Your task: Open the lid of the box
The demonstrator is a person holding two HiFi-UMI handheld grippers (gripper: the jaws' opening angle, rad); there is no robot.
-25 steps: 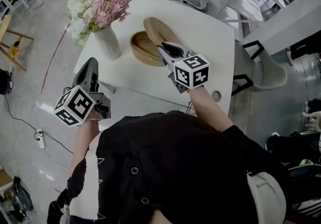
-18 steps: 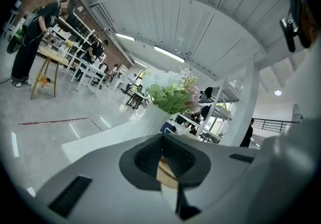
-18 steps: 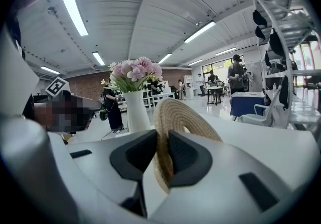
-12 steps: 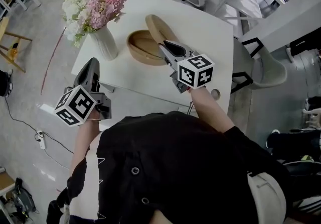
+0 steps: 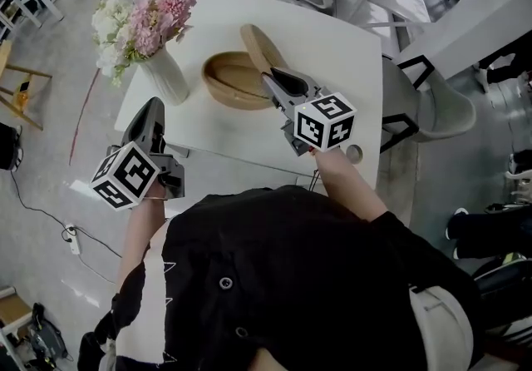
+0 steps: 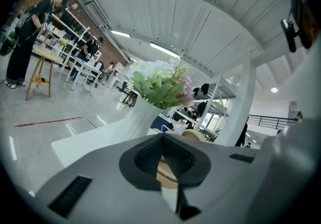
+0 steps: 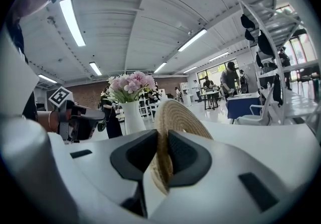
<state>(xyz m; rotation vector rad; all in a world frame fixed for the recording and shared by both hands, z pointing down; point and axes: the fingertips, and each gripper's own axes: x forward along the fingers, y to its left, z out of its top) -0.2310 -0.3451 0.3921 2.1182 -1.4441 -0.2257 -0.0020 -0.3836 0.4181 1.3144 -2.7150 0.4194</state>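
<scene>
Pinching the lid's (image 7: 183,117) rim, right gripper (image 5: 273,78) nearly closed.

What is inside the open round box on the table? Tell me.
Only a bare tan floor shows inside the box. The lid, held in the right claw, hides the box's right side; the near wall hides the floor's near edge.

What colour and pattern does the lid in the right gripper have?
Tan straw, woven in concentric rings; the lid shows best in the right gripper view.
</scene>
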